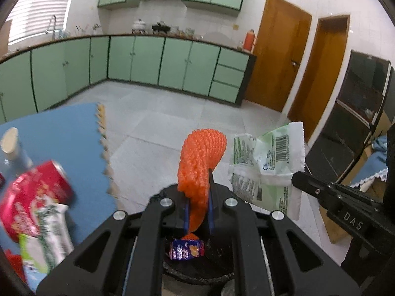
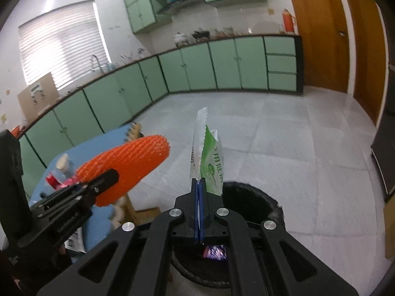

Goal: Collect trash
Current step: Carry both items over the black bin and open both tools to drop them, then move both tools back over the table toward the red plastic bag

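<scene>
Over the black bin (image 2: 251, 197) on the tiled floor (image 2: 284, 133), I hold both grippers side by side. My left gripper (image 1: 198, 192) is pinched on an orange foam net sleeve (image 1: 201, 157), which stands up out of the narrow gap between its jaws; a tail of it hangs below them. My right gripper (image 2: 199, 185) is pressed together on a green-and-white plastic wrapper (image 2: 209, 157), which also sticks up from the jaws. Inside the bin lies a purple snack wrapper (image 1: 187, 248), directly under both tools. Along the left edge of the left wrist view, more litter rests on the blue mat (image 1: 71, 133): a red can (image 1: 55, 180), a pink packet (image 1: 21, 209) and a green-and-white packet (image 1: 47, 241), all blurred. Green cabinets (image 1: 148, 61) line the far walls.
</scene>
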The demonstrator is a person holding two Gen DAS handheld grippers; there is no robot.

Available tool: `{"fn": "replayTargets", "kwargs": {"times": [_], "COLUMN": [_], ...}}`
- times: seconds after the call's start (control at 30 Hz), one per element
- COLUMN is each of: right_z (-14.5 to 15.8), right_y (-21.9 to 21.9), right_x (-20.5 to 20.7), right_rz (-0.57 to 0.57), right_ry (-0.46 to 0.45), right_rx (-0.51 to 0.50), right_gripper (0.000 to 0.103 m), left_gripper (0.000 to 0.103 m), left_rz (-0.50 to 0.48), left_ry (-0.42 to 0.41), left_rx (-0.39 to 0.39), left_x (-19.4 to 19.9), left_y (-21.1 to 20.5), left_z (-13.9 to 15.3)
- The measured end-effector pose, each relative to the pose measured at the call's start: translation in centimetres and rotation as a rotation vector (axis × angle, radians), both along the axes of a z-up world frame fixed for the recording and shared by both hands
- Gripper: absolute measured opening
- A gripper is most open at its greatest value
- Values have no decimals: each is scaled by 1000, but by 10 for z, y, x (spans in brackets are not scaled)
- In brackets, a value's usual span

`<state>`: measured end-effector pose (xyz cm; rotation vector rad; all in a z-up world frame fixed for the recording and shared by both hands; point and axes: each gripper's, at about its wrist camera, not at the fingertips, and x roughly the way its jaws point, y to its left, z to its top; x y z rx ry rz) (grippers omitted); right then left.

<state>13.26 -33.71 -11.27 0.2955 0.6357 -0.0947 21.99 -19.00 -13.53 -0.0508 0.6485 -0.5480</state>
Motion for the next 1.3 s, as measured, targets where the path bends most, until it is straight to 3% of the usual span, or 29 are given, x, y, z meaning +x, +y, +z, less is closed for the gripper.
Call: {"fn": "replayTargets", "kwargs": {"times": [0.2, 0.37, 0.47, 0.57, 0.77, 0.97, 1.3], "right_z": [-33, -46, -46, -43, -24, 7, 34], "right_y": [-16, -32, -40, -45, -40, -8, 74], "right_x": [9, 18, 19, 17, 9, 0, -3], "right_rz": [-23, -48, -64, -85, -111, -85, 45], "right_ry": [66, 106, 106, 100, 66, -8, -120], "right_rx": [23, 51, 49, 42, -4, -83, -86], "right_gripper": [1, 10, 16, 27, 51, 75, 81], "left_gripper": [13, 36, 42, 52, 58, 65, 66], "left_rz": [-49, -64, -67, -71, -50, 32, 207], "left_ry": [71, 99, 114, 108, 84, -12, -75], "left_rx": [35, 54, 47, 40, 16, 20, 57], "left_x": [19, 26, 29, 28, 21, -4, -39], "left_y": [-26, -35, -31, -31, -17, 25, 111], "left_z": [-31, -46, -48, -44, -23, 10, 35]}}
